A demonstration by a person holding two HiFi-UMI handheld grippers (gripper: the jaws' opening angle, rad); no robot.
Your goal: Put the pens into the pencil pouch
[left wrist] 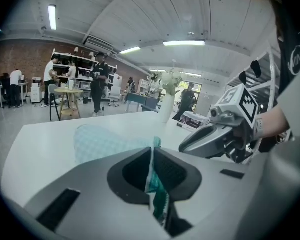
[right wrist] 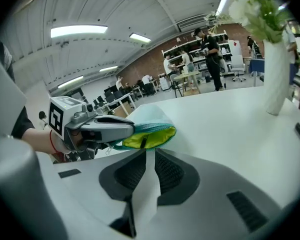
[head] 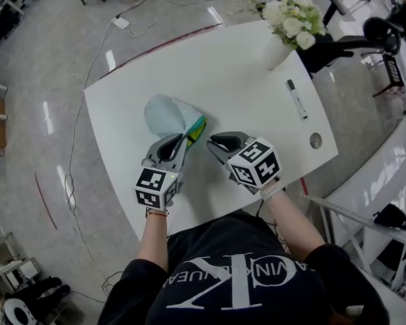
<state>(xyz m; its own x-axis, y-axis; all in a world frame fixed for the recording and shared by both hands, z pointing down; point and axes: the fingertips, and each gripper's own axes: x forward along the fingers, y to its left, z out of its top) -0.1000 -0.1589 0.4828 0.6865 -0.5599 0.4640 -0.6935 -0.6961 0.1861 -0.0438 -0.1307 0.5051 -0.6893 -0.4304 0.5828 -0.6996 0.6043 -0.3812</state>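
Pouch [head: 169,116] edge sits pinched in my left claw [head: 187,138]. My right claw [head: 212,143], at its 4 o'clock, gapes slightly, empty. Pen [head: 297,99] lies at 3 o'clock on the desk [head: 237,73].

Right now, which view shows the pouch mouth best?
Right gripper view: the pouch mouth faces it, open, yellow lining showing. Head view shows it from above, mouth partly behind the left gripper. Left gripper view shows only its edge pinched in the jaws.
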